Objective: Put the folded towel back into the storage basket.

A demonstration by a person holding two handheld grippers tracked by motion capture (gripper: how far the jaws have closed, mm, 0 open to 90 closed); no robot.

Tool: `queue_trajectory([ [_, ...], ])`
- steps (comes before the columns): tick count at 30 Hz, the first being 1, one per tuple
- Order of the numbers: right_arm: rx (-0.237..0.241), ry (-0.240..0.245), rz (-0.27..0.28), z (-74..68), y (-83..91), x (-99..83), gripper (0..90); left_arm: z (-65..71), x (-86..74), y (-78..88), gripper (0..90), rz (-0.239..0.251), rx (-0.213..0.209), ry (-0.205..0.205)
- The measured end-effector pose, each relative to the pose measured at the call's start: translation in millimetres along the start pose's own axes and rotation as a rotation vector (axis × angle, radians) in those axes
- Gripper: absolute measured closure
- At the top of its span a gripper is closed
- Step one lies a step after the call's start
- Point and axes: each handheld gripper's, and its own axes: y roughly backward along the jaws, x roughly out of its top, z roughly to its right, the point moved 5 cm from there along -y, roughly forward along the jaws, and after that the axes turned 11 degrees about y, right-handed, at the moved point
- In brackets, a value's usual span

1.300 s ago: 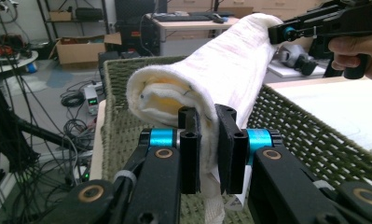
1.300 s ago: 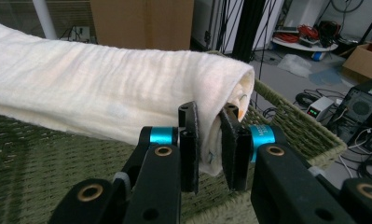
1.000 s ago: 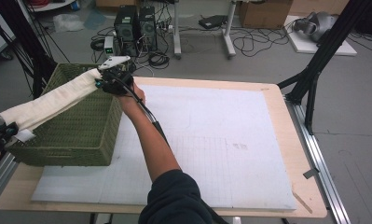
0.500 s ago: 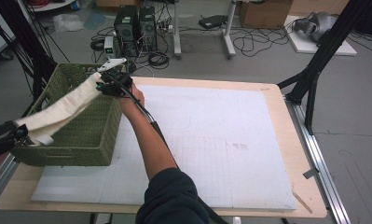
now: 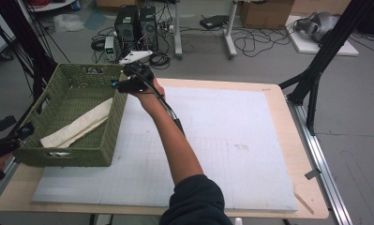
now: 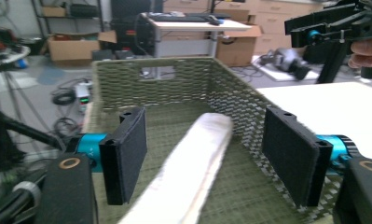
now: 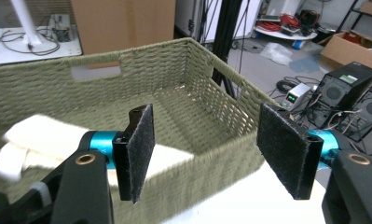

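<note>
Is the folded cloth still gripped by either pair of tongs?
No, the cloth lies loose inside the green basket, with the left tongs and right tongs both open and empty.

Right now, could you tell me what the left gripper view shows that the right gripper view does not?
Left gripper view alone: the right gripper, held in a hand beyond the basket, above the white mat; also a desk behind the basket. Right gripper view alone: two black computer towers and a small grey box with a green display on the floor. Both: the green woven basket with the folded cream cloth lying inside, and each view's own two jaws standing apart, having just been opening, with nothing pressed between them.
</note>
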Motion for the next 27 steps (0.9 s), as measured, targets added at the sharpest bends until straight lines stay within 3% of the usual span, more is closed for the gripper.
queue_trajectory([
  [2,0.001,0.011,0.001,2.6,13.0,-4.9,34.0,6.4,-1.6,-6.6,25.4,-0.014,-0.012,0.007],
  [5,0.003,-0.013,0.001,8.3,30.6,-15.0,30.1,17.9,-3.9,-17.4,19.7,-0.025,-0.036,0.009],
  [14,-0.04,-0.071,-0.011,20.3,84.3,-52.9,23.9,57.6,-15.6,-47.5,20.0,-0.064,-0.145,-0.006],
  [27,-0.127,-0.121,-0.039,22.1,163.4,-107.9,17.7,118.0,-31.8,-84.3,21.0,-0.098,-0.287,-0.04],
])
